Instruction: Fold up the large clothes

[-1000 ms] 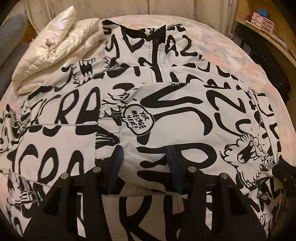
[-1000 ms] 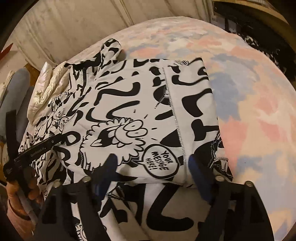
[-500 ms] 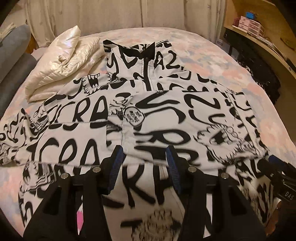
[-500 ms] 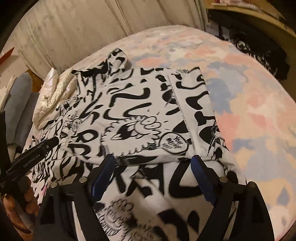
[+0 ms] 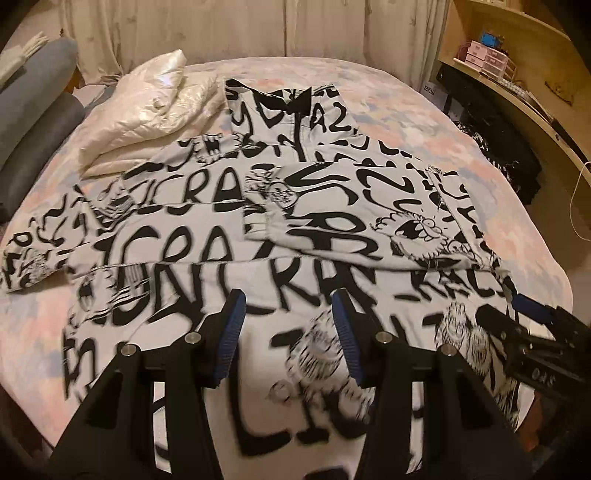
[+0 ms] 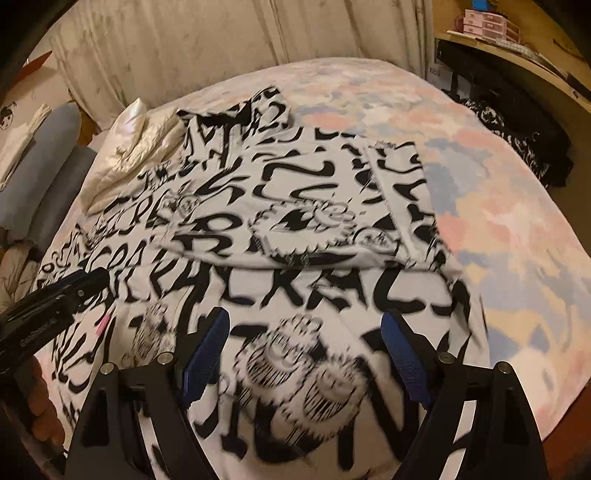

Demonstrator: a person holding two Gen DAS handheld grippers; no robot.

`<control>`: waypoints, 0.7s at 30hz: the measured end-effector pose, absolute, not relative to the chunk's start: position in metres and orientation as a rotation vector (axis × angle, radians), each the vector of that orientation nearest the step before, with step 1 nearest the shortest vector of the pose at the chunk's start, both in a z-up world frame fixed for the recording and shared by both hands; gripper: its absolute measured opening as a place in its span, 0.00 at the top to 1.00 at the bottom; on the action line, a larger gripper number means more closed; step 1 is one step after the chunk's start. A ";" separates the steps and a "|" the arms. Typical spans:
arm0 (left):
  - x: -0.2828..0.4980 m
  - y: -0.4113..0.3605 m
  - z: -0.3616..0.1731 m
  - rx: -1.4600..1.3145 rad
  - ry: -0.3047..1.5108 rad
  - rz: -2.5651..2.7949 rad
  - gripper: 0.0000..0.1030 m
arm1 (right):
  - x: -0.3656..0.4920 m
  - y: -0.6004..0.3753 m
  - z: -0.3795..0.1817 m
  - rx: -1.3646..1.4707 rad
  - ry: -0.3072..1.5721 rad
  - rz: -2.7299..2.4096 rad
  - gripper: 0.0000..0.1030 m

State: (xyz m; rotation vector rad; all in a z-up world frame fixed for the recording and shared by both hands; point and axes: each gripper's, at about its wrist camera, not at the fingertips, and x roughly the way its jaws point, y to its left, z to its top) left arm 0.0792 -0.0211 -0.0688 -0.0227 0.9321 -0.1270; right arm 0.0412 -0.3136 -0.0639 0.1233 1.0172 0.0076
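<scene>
Judging from how things lie, the folding is partly done. A large white garment printed with black graffiti lettering and cartoon faces [image 5: 207, 254] is spread flat across the middle of the bed, collar at the far end and hem at the near edge. Its right sleeve and side panel [image 5: 369, 218] have been laid over the body, giving a straight fold on the right. The left sleeve [image 5: 33, 254] is seen stretched out to the left, not yet folded in. Left to do, it would seem, are that sleeve and the lengthwise folds of the body.

The bed is covered by a soft sheet in pastel pink, blue and cream patches [image 6: 498, 206]. A glossy cream quilted jacket [image 5: 147, 103], folded, lies at the far left, touching the printed garment's shoulder. Pale curtains [image 5: 221, 29] hang beyond the bed. A curved wooden desk [image 5: 517, 85] with pink boxes stands at the far right, dark fabric heaped below it; grey cushions are seen at the far left.

The left tool [image 5: 288, 332] is held above the near part of the garment, jaws about half apart, nothing gripped. The right tool [image 6: 303, 350] is held likewise, jaws wide, nothing between them.
</scene>
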 end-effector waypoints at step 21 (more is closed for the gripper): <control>0.021 0.199 -0.061 -0.196 0.921 0.173 0.53 | 0.041 -0.144 -0.005 -0.107 0.894 0.150 0.16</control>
